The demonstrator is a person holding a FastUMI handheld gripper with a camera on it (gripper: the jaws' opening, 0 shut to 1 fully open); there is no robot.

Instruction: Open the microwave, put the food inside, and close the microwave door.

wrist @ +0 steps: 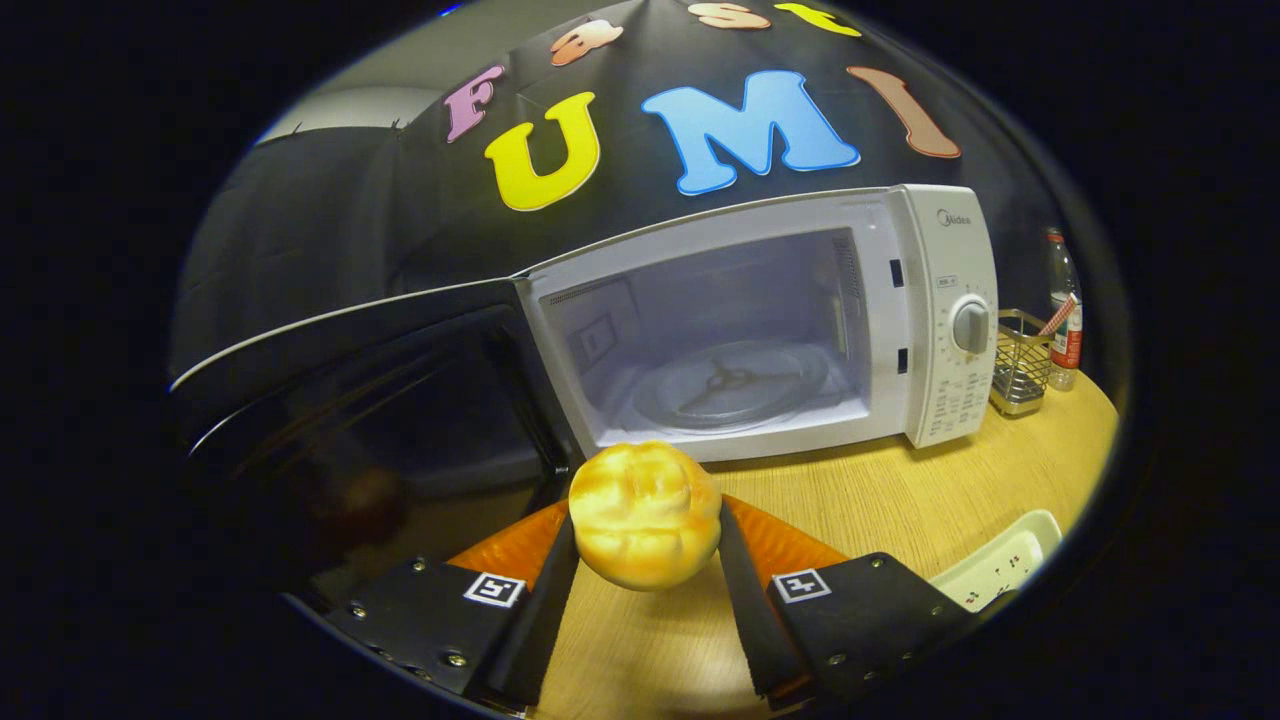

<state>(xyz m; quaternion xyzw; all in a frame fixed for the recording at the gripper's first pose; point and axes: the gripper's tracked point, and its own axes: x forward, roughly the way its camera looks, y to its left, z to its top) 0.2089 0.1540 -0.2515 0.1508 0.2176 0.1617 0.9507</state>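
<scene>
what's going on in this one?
A person's handheld gripper is shut on a bread roll, both fingers pressing its sides, and holds it above the wooden table, just in front of the microwave. The microwave door is swung wide open and the glass turntable inside is bare, so the food is not in yet. A wire basket and a bottle stand beside the microwave.
</scene>
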